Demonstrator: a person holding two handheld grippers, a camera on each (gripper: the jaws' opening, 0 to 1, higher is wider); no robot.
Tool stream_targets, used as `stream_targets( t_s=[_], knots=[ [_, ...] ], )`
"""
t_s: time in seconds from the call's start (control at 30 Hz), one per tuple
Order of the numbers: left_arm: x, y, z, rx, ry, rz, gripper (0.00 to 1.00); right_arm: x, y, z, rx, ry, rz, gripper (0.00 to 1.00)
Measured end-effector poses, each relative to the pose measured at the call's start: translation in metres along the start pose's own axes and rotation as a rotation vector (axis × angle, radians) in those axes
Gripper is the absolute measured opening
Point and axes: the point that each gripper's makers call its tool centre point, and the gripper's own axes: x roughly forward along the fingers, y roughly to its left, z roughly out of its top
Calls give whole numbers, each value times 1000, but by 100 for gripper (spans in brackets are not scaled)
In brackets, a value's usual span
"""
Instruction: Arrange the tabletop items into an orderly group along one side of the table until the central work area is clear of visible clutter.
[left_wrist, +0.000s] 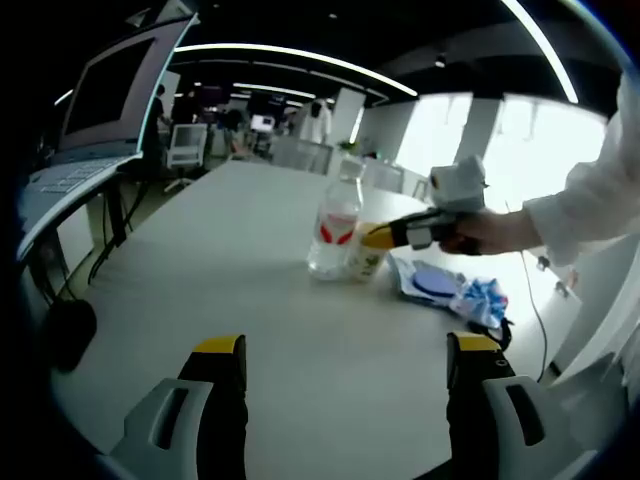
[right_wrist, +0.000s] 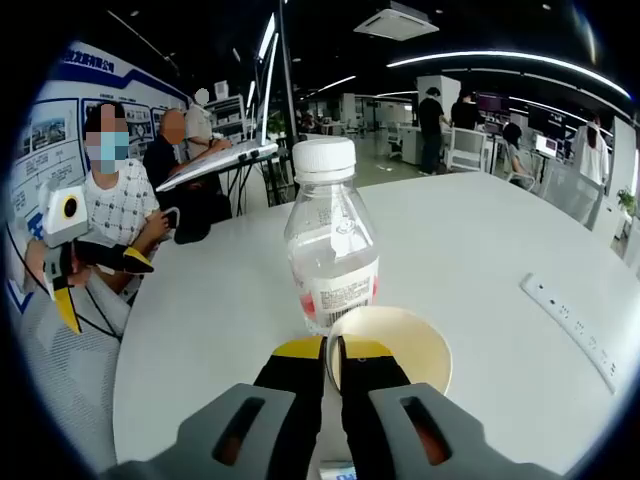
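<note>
**At the desk's edge: cup pinched, sorting under way**

On the white desk (left_wrist: 250, 250) we hold the right gripper (right_wrist: 332, 352) nearly closed, its jaws pinching the rim of a cream paper cup (right_wrist: 400, 345) that touches a clear bottle (right_wrist: 330, 245) with a white cap and red label. Our left gripper (left_wrist: 345, 350) hangs wide and empty. Bottle, cup, a blue packet (left_wrist: 435, 283) and crumpled wrapper (left_wrist: 482, 298) already cluster near one side; a white strip (right_wrist: 575, 325) lies apart, so we judge tidying is partly done.
</note>
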Motion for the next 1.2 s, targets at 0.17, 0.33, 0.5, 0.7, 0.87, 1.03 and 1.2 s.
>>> stream_targets(
  t_s=[0.17, 0.33, 0.5, 0.7, 0.87, 1.03, 1.2],
  knots=[
    [-1, -1, 0, -2, -1, -4, 78, -2, -1, 0, 7, -8, -7, 6],
    [-1, -1, -1, -3, -2, -2, 78, -5, -3, 2, 7, -22, -21, 14],
    [-2, -3, -2, 1, -1, -5, 79, -12, -4, 6, 9, -44, -31, 23],
    [-2, -7, -4, 4, 5, -11, 79, -21, 0, 5, 16, -49, -40, 33],
    [-2, -10, -6, 9, 10, -17, 79, -30, 2, 2, 44, -41, -44, 42],
    [-1, -11, -7, 18, 17, -21, 79, -41, 0, -1, 64, -27, -53, 45],
    [0, -16, -7, 33, 27, -23, 79, -54, -4, 0, 68, -33, -70, 46]
  ],
)
